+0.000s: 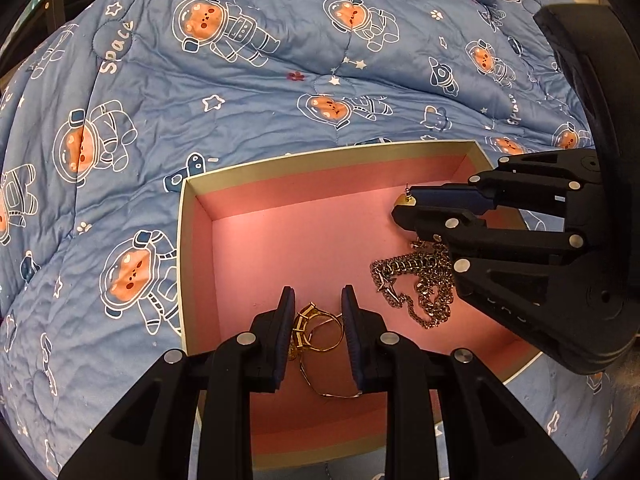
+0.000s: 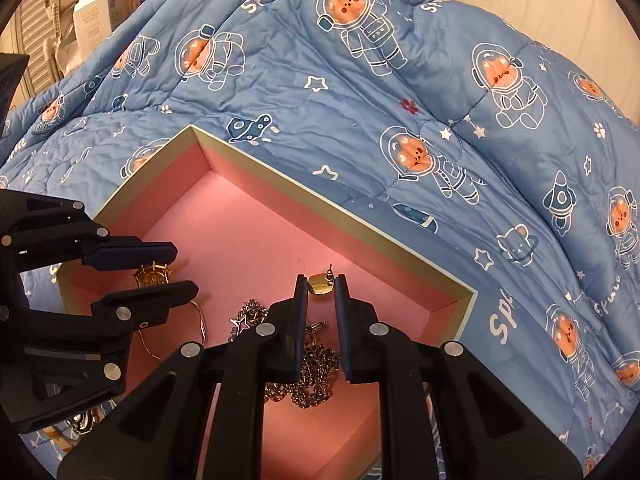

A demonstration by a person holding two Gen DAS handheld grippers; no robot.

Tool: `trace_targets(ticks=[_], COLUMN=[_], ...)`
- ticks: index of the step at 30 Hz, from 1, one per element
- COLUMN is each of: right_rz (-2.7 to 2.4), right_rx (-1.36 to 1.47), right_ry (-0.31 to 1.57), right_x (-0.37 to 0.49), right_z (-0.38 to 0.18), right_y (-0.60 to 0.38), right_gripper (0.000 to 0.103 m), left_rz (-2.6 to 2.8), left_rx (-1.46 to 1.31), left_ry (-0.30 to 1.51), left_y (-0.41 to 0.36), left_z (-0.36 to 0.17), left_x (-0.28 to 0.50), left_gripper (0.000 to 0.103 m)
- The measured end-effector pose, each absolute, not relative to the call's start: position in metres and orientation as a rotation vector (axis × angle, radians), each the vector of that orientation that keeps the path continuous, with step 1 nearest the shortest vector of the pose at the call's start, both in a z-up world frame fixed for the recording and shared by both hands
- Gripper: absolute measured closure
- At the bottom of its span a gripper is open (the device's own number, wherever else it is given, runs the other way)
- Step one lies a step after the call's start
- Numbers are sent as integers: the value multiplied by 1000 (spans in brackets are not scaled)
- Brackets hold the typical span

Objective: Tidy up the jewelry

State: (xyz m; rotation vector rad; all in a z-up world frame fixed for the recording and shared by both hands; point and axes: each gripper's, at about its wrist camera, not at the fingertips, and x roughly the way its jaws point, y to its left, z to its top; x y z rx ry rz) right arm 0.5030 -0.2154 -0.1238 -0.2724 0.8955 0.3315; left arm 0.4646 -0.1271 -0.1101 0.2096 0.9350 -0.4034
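Risks first. Both hand-held grippers are down inside the pink-lined box (image 1: pixel 280 216) on the space-print quilt (image 1: pixel 240 80), each pinching something small.

Left hand-held gripper (image 1: pixel 318 300), bottom centre of its own view: jaws nearly closed on a gold ornament with prongs (image 1: pixel 306 320). A thin gold bangle or chain (image 1: pixel 328 360) trails from it, low centre of the frame. I can't tell whether the pads bear on the ornament squarely or only on an edge. If it's an edge grip, release could flick the piece sideways, or the trailing loop could snag a fingertip on the way out.

Right hand-held gripper (image 2: pixel 321 284), centre of its view: clenched on a gold stud earring (image 2: pixel 320 283), post sticking up. Tiny contact area, so my guess is any twist pops it out. It sits just above the box floor, so a drop likely stays inside.

Silver chain with a star charm (image 2: pixel 304 364) lies heaped directly under and behind the right fingers, lower centre. Main hazard, in my view: the earring lands in that heap and the post tangles in the links. Better to set it on bare pink floor.

The two hand-held grippers are near each other; a careless retreat could knock them together.

The quilt is soft, so pressing down may tip the box.
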Motion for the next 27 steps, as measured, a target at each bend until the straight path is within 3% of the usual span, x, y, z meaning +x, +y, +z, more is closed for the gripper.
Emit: trace_targets(ticks=[2,4,6,8,13,14,15,17,18,27], right_rz=[331,331,323,313,296,289,280,253,252,282], right_rx=[-283,-286,-292,-301,-296,-288,-272,-229,-207,-126], right_ry=[894,893,875,853,819,814,810,783,771,761], right_x=[502,502,501,499,492,490,487,478,473,408], right_z=[-125,-124,-122,-119,-107,-105,-102,-95,-92,-87], right_y=[-214,-214,-214,-213,-218,-220,-223,-230,-232,-244], right_gripper=[88,78,57,57,57,53,38,24,24,22], left_rz=[-401,-401,-403,-401,-379,-370,-359,-333,-324,-286], left_rx=[223,234,249,273,298,295,285,245,221,-40], left_ry=[928,915,902,888,809,794,784,763,753,739], left_y=[-128,-129,-131,-132,-121,-117,-113,-100,-94,-34], left_z=[-109,-108,-106,-103,-87,-84,-81,-74,-70,-64], left_x=[463,461,459,455,438,434,431,423,418,361], left_gripper=[78,73,67,64,33,26,20,11,7,7])
